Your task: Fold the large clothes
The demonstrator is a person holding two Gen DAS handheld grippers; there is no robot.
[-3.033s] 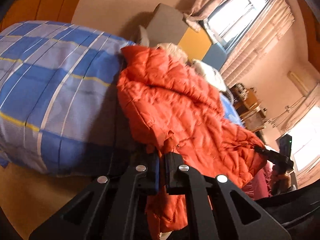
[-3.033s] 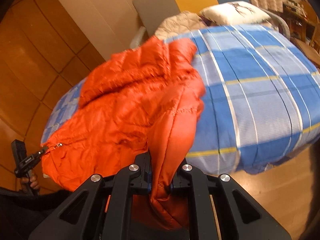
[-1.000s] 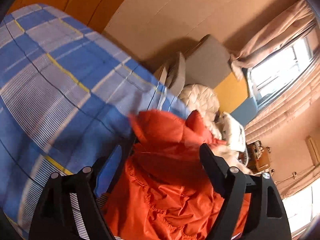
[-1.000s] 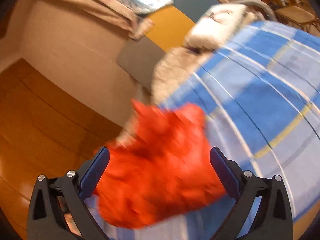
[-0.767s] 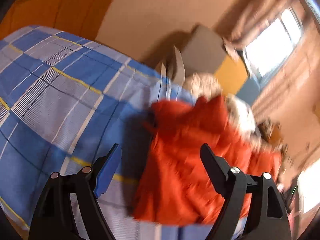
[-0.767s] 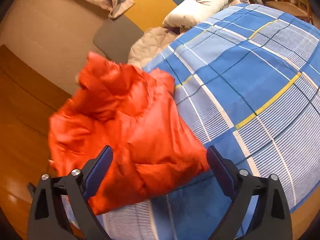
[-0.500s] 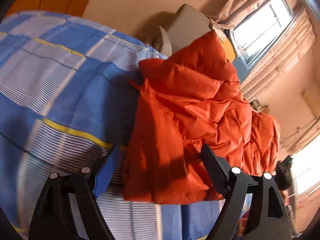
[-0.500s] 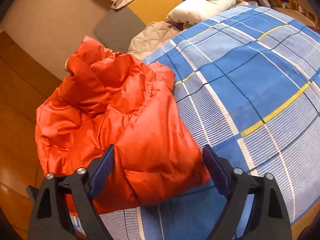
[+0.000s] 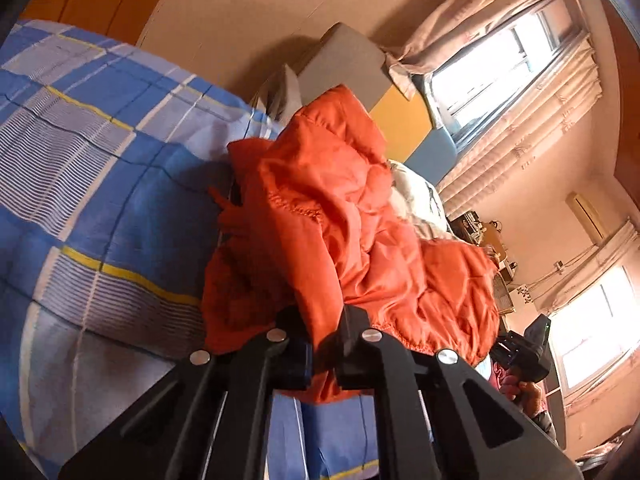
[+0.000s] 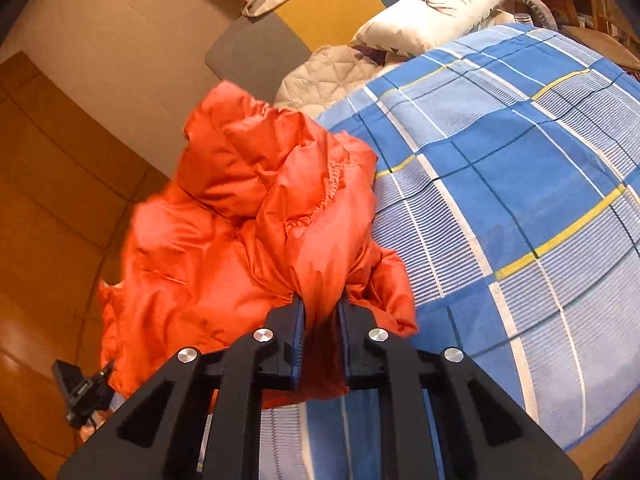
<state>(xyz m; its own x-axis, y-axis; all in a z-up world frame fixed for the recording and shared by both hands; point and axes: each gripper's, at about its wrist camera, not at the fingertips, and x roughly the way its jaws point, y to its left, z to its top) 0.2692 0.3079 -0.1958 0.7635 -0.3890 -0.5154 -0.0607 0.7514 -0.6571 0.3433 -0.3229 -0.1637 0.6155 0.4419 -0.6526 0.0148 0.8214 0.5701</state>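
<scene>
An orange puffer jacket [image 9: 344, 232] lies bunched on a bed with a blue plaid sheet [image 9: 100, 200]. My left gripper [image 9: 324, 344] is shut on a fold of the jacket's near edge. In the right wrist view the jacket [image 10: 248, 216] sits at the bed's left side, and my right gripper [image 10: 320, 320] is shut on a bunch of its fabric near the front edge. The other gripper shows small at each view's edge: the right one in the left wrist view [image 9: 524, 352], the left one in the right wrist view [image 10: 80, 392].
A white pillow [image 10: 432, 12] and a beige quilt [image 10: 332, 76] lie at the head of the bed by a grey and yellow headboard [image 10: 264, 48]. Wooden floor [image 10: 48, 208] runs left of the bed. Windows with curtains [image 9: 504, 60] and a cluttered desk [image 9: 484, 232] stand beyond.
Both grippers were open over the jacket half a second ago; now both have closed on its fabric near the front edge. Earlier they had let go after carrying a fold across.
</scene>
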